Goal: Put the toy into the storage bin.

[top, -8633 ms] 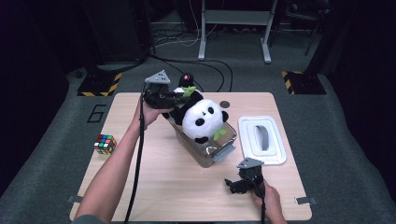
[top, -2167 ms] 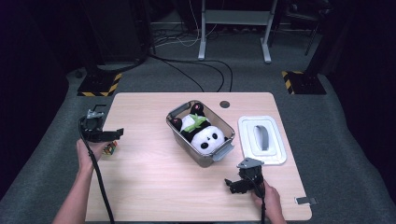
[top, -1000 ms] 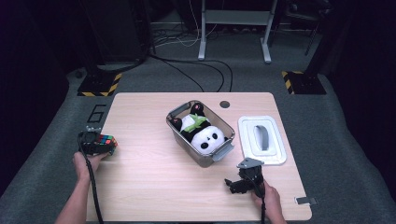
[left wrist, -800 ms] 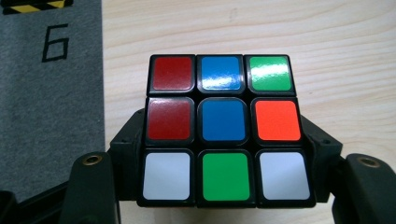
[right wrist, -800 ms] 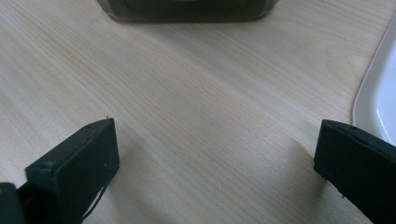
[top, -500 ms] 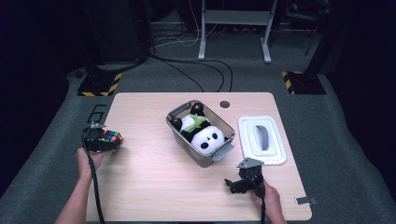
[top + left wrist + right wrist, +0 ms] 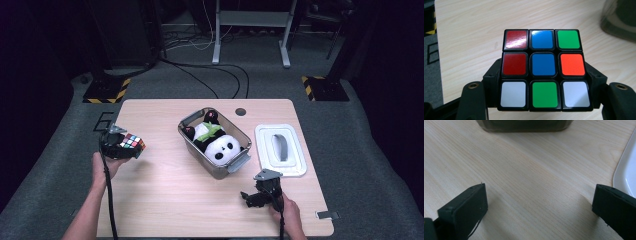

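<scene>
A multicoloured puzzle cube (image 7: 131,143) is gripped in my left gripper (image 7: 125,147), lifted a little above the left part of the wooden table (image 7: 165,200). In the left gripper view the cube (image 7: 544,70) sits between the two black jaws, which press on its sides. A plush panda (image 7: 216,142) lies inside a clear plastic bin (image 7: 187,136) at the table's middle. My right gripper (image 7: 250,197) rests near the front right of the table, jaws wide apart with bare wood between them (image 7: 539,202).
The bin's white lid (image 7: 279,150) with a grey handle lies flat to the right of the bin. A round cable hole (image 7: 241,111) is near the table's far edge. Cables run across the grey floor behind the table.
My left gripper has risen off the table with the cube in it and shifted right toward the bin. The right gripper has stayed still.
</scene>
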{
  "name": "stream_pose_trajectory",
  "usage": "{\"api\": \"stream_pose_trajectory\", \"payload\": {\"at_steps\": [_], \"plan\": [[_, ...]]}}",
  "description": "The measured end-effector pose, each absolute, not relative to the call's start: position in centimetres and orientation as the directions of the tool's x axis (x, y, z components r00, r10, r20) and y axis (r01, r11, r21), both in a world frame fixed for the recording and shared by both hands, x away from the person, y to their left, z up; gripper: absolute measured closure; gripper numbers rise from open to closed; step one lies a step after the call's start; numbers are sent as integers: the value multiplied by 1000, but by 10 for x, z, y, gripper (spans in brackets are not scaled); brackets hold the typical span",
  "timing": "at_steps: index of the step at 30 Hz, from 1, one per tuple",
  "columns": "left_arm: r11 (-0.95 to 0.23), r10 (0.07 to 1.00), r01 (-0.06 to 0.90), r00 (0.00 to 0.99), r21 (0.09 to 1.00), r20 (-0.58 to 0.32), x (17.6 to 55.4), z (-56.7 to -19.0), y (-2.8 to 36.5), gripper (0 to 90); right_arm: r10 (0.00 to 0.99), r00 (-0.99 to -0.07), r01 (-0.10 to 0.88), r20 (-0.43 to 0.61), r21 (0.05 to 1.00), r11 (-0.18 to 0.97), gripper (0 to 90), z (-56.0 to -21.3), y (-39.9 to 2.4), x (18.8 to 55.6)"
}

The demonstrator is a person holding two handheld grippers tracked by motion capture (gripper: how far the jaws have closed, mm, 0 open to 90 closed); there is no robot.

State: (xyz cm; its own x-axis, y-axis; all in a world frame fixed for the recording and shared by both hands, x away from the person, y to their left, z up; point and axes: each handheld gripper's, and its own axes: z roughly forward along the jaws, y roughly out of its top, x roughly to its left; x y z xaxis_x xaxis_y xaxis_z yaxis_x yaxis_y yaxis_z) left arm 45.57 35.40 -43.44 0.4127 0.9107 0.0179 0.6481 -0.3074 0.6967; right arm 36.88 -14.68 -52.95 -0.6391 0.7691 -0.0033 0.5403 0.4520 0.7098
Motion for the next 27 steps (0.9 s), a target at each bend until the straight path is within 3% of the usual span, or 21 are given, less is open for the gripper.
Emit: {"api": "stream_pose_trajectory", "payload": {"at_steps": [27], "plan": [[-402, 838, 552, 544, 731, 51, 465, -382, 305, 341, 766, -643, 537, -7, 709, 457, 0, -530, -147, 369]]}}
